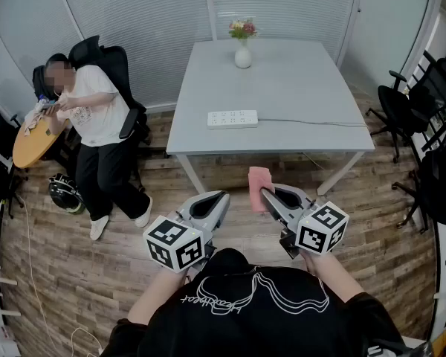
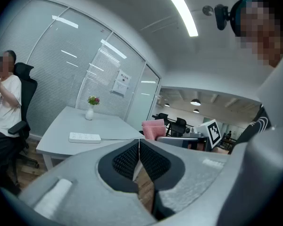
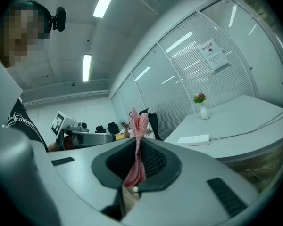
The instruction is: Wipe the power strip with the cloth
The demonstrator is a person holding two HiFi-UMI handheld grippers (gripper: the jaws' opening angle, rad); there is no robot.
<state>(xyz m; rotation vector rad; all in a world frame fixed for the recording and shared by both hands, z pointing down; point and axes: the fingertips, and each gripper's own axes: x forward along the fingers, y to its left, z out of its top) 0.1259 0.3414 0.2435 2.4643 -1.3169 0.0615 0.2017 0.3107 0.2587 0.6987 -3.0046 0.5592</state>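
Pink, soft fabric cloth (image 1: pixel 258 186): light and limp, probably best gripped on a bunched fold. The right gripper (image 1: pixel 264 193) is clamped on it that way, in the air short of the table's near edge.

White, rigid plastic power strip (image 1: pixel 232 118): likely light and apt to slide. It lies near the front of the grey table (image 1: pixel 305 88), cord trailing right. Steady one end.

Left gripper (image 1: pixel 224 196): jaws together, nothing between.

Count: one cloth, one strip, two grippers, one white flower vase (image 1: pixel 242 53).
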